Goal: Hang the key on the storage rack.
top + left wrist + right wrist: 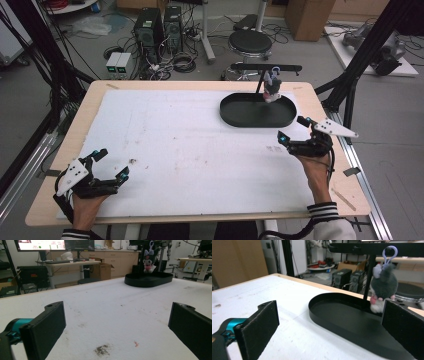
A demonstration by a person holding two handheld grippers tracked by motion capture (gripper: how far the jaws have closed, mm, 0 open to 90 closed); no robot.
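Left hand-held gripper point(111, 163) – jaws spread wide, nothing between them, positioned at the near left corner of the tabletop point(175, 145). Right hand-held gripper point(293, 129) – jaws likewise apart and empty, just beside the near edge of the black oval tray point(240, 117). A plush keychain point(272, 87) hangs from the black stand point(265, 66) over the tray's far side.

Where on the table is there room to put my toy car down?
The white mat is bare between the left gripper and right gripper, and all along its far left side. It is crowded only at the far right, where the black tray sits with a plush keychain hanging over it.
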